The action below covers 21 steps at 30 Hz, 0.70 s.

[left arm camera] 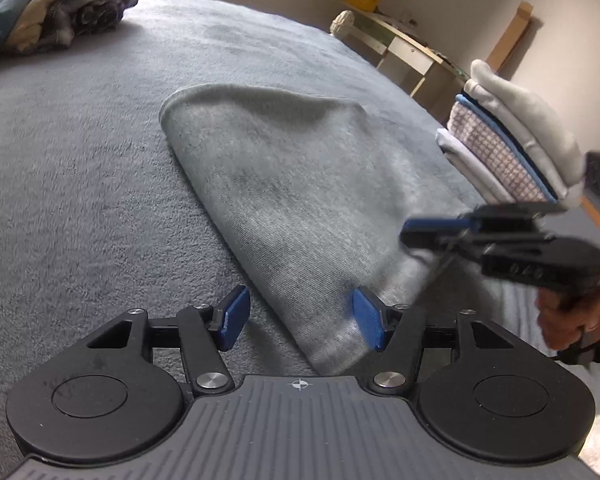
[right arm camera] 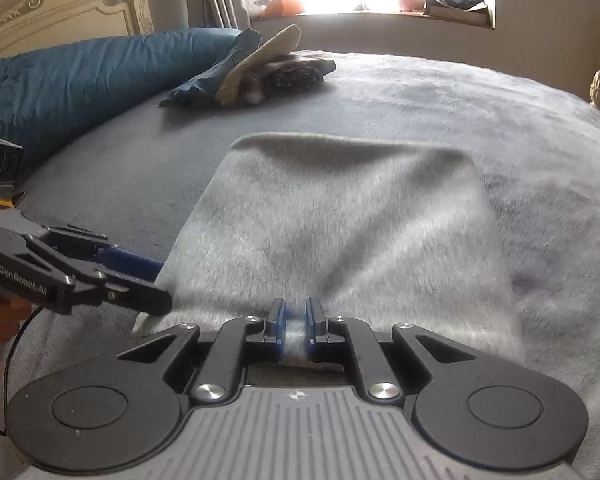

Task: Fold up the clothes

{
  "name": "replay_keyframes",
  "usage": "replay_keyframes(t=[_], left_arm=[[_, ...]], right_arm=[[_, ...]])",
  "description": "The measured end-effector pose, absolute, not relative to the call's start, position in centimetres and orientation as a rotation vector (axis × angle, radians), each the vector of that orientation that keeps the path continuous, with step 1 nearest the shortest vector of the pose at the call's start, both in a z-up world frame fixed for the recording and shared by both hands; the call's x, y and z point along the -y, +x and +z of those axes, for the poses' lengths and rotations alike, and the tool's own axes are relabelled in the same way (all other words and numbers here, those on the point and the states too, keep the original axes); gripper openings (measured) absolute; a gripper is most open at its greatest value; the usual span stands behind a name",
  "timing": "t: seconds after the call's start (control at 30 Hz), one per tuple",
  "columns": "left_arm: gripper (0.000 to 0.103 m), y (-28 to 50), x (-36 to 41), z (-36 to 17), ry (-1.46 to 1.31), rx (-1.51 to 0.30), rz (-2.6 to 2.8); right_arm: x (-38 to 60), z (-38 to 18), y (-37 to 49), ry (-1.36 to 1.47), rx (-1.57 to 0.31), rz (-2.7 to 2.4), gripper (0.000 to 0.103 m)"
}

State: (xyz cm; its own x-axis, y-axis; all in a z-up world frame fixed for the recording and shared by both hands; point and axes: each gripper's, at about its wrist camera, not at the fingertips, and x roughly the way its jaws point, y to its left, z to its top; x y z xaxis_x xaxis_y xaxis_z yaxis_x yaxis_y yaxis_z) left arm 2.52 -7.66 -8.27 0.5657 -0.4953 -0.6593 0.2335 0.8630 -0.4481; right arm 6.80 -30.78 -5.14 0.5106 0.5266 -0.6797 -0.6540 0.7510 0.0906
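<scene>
Lying along the near part of the grey bed blanket is the grey garment, already folded into a long panel; seen from the left wrist, its long axis is running from the near edge of the bed away toward the far side, slanting leftward. Starting at the left, a pile of unfolded clothes is sitting near the far left corner of the bed, well apart from the work. The left gripper is hovering over the garment's near left corner with its jaws standing apart; the right-hand blue pad is lying over the cloth while the other is over bare blanket, and neither seems to be pressing. Further right, the right gripper is clamping the garment's near hem, a ridge of grey cloth showing between its nearly closed pads, and the cloth is rising from the bed toward it. At the right edge of the bed a stack of folded clothes is waiting. Judging from this, the right hand is the one carrying the near hem, and the coming fold is likely going along the long axis, away toward the garment's far end.
</scene>
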Motion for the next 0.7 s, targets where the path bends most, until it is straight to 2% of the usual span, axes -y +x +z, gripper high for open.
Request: replay_keyframes(t=[0.2,0.4,0.43,0.5,0.7], left_arm=[[0.048,2.5,7.5,-9.2,-0.441,-0.913,-0.449],[0.046,2.4,8.0,-9.3,-0.404,-0.913,-0.458],[0.046,2.4,7.9,-9.4,-0.408,-0.913,-0.462],[0.046,2.3,7.7,-9.7,-0.418,-0.912,-0.471],[0.046,2.3,7.3,-10.1,-0.428,-0.914,-0.502]], right_arm=[[22.7,-1.5,7.4,-0.247,-0.728,0.969,0.012],[13.9,-5.3,11.9,-0.611,-0.802,1.146,0.011],[13.0,-6.1,13.3,-0.673,-0.805,1.141,0.008],[11.7,-6.7,15.8,-0.724,-0.8,1.141,0.0],[8.9,-7.6,20.5,-0.784,-0.78,1.142,0.0]])
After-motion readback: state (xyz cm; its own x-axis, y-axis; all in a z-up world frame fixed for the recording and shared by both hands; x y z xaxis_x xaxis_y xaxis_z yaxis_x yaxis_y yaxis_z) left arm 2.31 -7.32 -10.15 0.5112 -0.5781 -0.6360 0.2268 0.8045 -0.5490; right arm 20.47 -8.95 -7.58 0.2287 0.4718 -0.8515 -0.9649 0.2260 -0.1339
